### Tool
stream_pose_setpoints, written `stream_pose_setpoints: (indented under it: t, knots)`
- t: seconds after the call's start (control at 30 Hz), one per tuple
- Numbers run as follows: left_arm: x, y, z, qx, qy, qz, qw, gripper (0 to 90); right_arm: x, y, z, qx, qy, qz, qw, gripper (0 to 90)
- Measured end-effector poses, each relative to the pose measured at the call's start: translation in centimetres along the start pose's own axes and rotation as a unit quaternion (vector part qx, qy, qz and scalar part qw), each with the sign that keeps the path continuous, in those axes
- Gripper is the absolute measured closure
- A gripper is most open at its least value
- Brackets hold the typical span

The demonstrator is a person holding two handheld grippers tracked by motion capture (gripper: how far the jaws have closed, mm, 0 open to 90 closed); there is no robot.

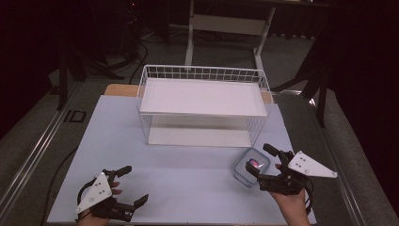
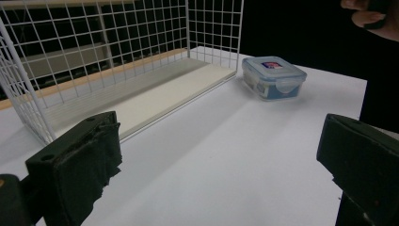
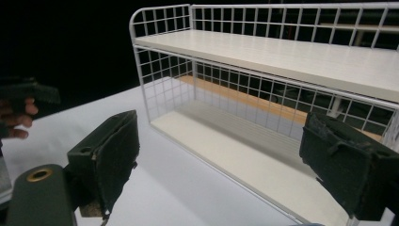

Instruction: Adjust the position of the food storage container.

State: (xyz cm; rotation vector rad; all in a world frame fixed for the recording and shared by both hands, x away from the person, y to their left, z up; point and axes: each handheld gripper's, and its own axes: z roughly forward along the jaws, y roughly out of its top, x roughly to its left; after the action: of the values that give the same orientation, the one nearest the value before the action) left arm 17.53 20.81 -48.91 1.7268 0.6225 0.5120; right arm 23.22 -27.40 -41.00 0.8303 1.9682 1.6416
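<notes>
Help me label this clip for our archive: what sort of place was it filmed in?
Probably a lab or studio set up for recording, not a home. A white table stands among dark curtains, with cables on the carpeted floor. On it sit just a white wire shelf rack and a small lidded plastic container.

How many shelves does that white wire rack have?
2. The wire rack has an upper shelf under its top rim and a lower shelf resting at table level, directly beneath.
</notes>
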Motion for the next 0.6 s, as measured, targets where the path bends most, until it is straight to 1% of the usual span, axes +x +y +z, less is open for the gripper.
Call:
stream_pose_setpoints:
  t: [0.03, 0.1, 0.13, 0.17, 0.2, 0.23, 0.27, 0.33, 0.43, 0.5, 0.53, 0.57, 0.6]
  knots:
    - [0.0, 0.0, 0.0, 0.000, 0.001, -0.001, 1.0000, 1.2, -0.9, -0.1, 0.2, 0.013, -0.007, 0.000, 0.9999, 18.2]
    - [0.0, 0.0, 0.0, -0.001, 0.001, -0.001, 1.0000, 1.2, -1.8, -0.3, 0.3, 0.027, -0.017, -0.002, 0.9995, 22.7]
    - [0.1, 0.0, 0.0, 0.000, 0.002, 0.000, 1.0000, 1.2, -2.3, -0.5, 0.4, 0.027, -0.021, 0.004, 0.9994, 25.4]
    - [0.1, 0.0, 0.0, 0.000, 0.003, -0.001, 1.0000, 1.2, -2.8, -0.6, 0.4, 0.032, -0.025, 0.007, 0.9992, 30.4]
    - [0.1, 0.0, 0.0, 0.000, 0.003, -0.001, 1.0000, 1.2, -2.8, -0.6, 0.4, 0.032, -0.025, 0.007, 0.9992, 30.4]
    - [0.1, -0.1, 0.0, 0.000, 0.003, -0.002, 1.0000, 1.2, -3.4, -0.9, 0.4, 0.037, -0.025, 0.010, 0.9990, 32.7]
    - [0.1, -0.1, 0.0, 0.000, 0.003, -0.003, 1.0000, 1.2, -4.2, -1.2, 0.5, 0.040, -0.030, 0.015, 0.9986, 40.2]
    - [0.1, -0.1, 0.0, 0.001, 0.003, -0.004, 1.0000, 1.2, -5.1, -1.7, 0.5, 0.049, -0.034, 0.018, 0.9981, 48.4]
    - [0.1, -0.1, 0.0, 0.001, 0.003, -0.003, 1.0000, 1.2, -6.4, -2.5, 0.8, 0.066, -0.043, 0.014, 0.9968, 60.7]
    - [0.1, -0.1, 0.0, 0.002, 0.003, -0.003, 1.0000, 1.2, -7.2, -3.2, 0.9, 0.068, -0.044, 0.011, 0.9966, 73.5]
    - [0.1, -0.2, 0.0, 0.002, 0.002, -0.003, 1.0000, 1.2, -7.5, -3.5, 1.0, 0.079, -0.055, 0.008, 0.9953, 78.4]
    - [0.1, -0.2, 0.0, 0.003, 0.002, -0.003, 1.0000, 1.2, -7.9, -3.8, 1.2, 0.084, -0.064, 0.004, 0.9944, 84.9]
    - [0.1, -0.2, 0.0, 0.005, 0.003, -0.002, 1.0000, 1.2, -8.3, -4.2, 1.3, 0.092, -0.066, 0.004, 0.9936, 89.4]
